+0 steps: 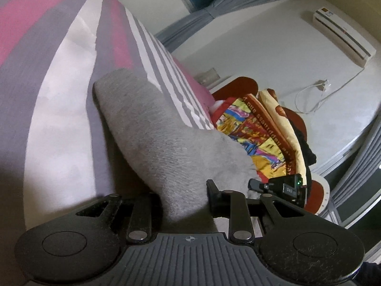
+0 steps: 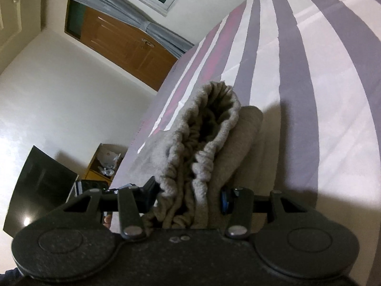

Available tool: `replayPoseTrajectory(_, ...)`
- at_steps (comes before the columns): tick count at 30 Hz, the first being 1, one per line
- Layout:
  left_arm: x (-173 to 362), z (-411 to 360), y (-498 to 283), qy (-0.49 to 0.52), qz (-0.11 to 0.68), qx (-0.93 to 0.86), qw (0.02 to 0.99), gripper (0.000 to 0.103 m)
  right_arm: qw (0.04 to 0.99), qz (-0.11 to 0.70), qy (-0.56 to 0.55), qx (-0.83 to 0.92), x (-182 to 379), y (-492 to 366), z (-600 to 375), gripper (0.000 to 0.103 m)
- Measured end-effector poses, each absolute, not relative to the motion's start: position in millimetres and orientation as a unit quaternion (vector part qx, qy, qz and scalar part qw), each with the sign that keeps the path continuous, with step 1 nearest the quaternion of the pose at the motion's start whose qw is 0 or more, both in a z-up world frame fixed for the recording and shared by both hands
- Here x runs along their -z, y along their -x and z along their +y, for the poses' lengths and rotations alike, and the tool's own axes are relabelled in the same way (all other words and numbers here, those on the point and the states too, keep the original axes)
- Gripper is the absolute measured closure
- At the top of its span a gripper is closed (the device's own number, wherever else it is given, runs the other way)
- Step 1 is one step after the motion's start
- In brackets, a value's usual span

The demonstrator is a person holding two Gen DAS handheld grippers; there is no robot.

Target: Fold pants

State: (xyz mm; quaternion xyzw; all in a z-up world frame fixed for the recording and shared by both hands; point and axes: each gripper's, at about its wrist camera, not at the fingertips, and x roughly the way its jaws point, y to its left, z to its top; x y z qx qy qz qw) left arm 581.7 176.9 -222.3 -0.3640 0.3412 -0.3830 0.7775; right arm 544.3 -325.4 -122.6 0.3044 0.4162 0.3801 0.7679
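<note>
The grey knit pants (image 1: 154, 124) hang over a bed with a striped sheet (image 1: 59, 59). My left gripper (image 1: 184, 200) is shut on a smooth folded part of the pants, which stretches away from the fingers toward the upper left. My right gripper (image 2: 190, 200) is shut on the gathered elastic waistband of the pants (image 2: 209, 128), whose opening faces the camera. Both grippers hold the cloth lifted above the sheet (image 2: 309, 83). The other gripper (image 1: 281, 187) shows at the right of the left wrist view.
A pile of colourful bedding (image 1: 262, 128) lies at the bed's far end. An air conditioner (image 1: 343, 33) hangs on the wall. A wooden door (image 2: 128, 45), a dark screen (image 2: 40, 186) and a small shelf (image 2: 104, 164) stand beyond the bed edge.
</note>
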Motion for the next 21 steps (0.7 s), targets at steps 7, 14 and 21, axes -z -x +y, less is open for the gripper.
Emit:
replayPoseTrajectory(7,244.2,171.8,-579.3,0.364,0.354,0.371,0.777,0.074,0.764,0.447,-0.303,-0.353,145.8,-546.5,-326.6,0.053)
replayPoseTrajectory(14,250.6,168.9,-578.5,0.368,0.359,0.364,0.777,0.072,0.777,0.457,-0.271,-0.338,143.0,-542.0,-311.7,0.048)
replayPoseTrajectory(21,252.9,169.0,-576.9,0.372,0.359,0.361,0.776,0.072,0.79,0.455,-0.244,-0.33,138.3,-538.8,-298.8,0.046)
